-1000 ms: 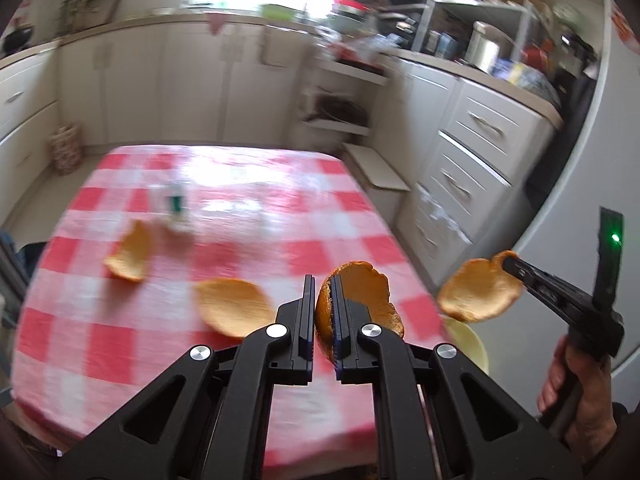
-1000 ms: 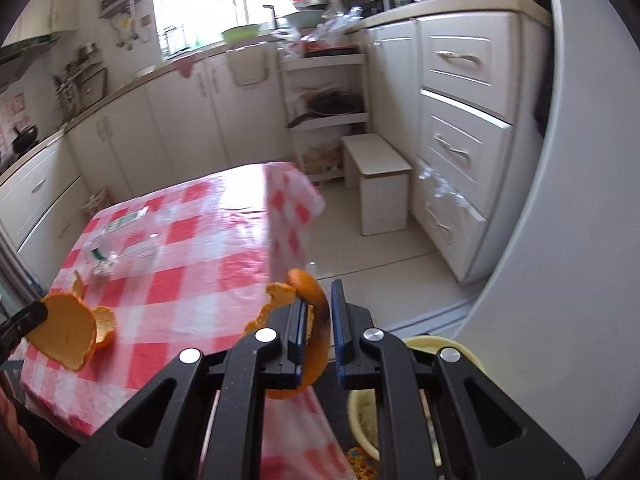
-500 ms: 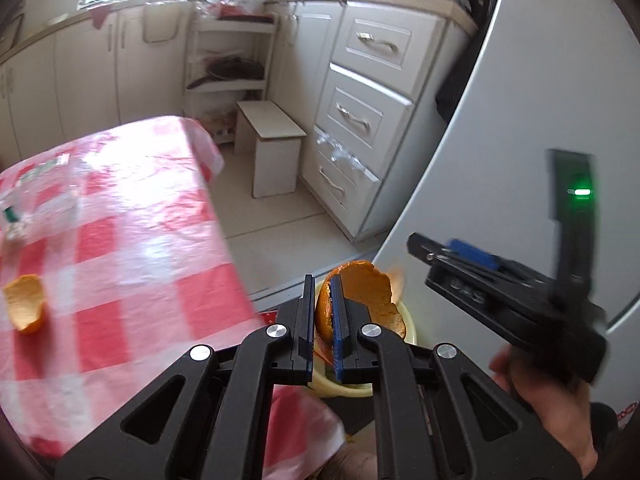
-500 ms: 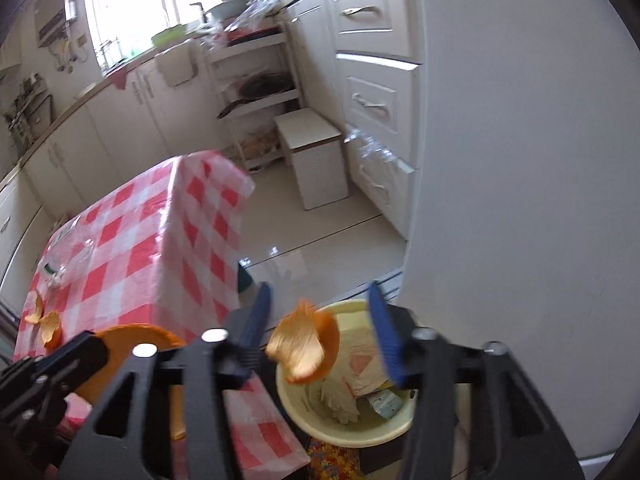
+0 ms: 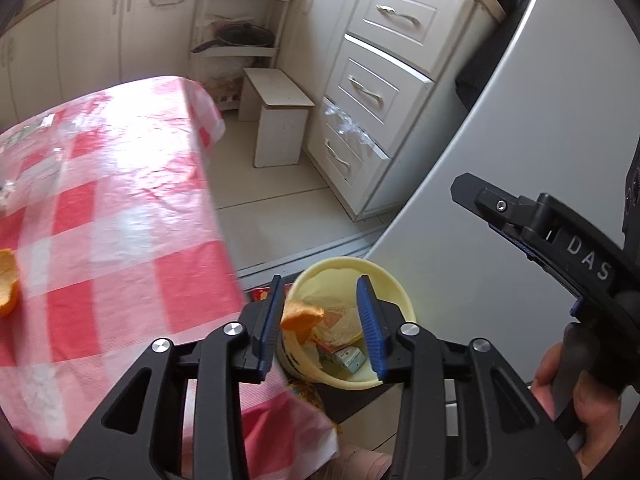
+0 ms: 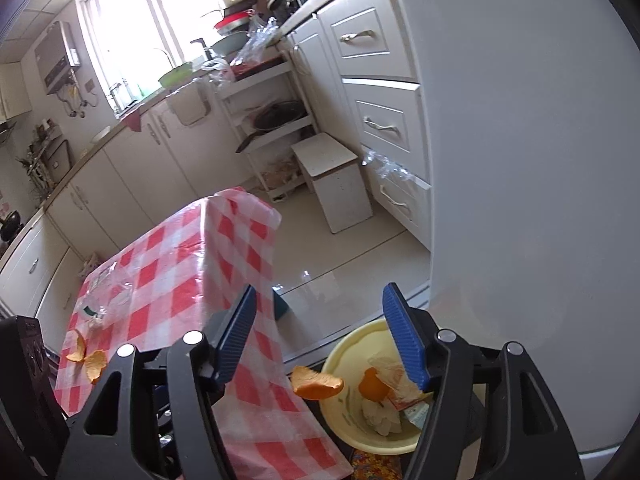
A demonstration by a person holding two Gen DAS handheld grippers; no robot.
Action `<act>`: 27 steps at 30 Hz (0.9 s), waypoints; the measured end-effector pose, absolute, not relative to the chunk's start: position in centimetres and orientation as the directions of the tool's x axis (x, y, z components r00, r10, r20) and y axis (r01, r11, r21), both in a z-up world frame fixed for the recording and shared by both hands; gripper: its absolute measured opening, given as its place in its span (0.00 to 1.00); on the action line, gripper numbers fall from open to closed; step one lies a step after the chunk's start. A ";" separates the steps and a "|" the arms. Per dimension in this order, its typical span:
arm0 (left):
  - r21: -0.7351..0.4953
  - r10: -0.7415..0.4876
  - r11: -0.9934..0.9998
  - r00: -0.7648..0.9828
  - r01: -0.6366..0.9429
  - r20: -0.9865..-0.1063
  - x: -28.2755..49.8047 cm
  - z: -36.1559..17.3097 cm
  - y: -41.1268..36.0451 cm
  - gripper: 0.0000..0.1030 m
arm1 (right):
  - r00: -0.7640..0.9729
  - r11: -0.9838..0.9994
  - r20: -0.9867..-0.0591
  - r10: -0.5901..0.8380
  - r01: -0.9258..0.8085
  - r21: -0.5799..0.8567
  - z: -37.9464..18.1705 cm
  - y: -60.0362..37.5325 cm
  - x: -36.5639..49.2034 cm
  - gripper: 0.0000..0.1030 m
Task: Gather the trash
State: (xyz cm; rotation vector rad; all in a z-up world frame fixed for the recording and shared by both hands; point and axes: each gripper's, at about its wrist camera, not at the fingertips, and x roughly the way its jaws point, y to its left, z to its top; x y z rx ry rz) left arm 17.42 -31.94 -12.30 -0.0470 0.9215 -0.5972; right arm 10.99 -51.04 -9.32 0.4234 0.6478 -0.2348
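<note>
Our left gripper [image 5: 320, 320] and right gripper [image 6: 320, 332] are both opening over the yellow bin [image 5: 394, 280] beside the checked table's edge [image 5: 216, 216]; orange peel [image 5: 302, 316] drops free between the left jaws, bare floor [image 5: 272, 208] beyond the bin.

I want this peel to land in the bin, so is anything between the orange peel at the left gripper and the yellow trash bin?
Nothing visible. The orange peel hangs over the open yellow trash bin, between the opening jaws of the left hand-held gripper.
</note>
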 end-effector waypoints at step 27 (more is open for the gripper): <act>-0.302 -0.264 0.951 0.690 0.069 -0.674 15.3 -6.4 -5.3 0.77 | 0.794 0.995 -0.605 0.049 -0.094 -0.044 -3.6 -32.0 13.9 0.86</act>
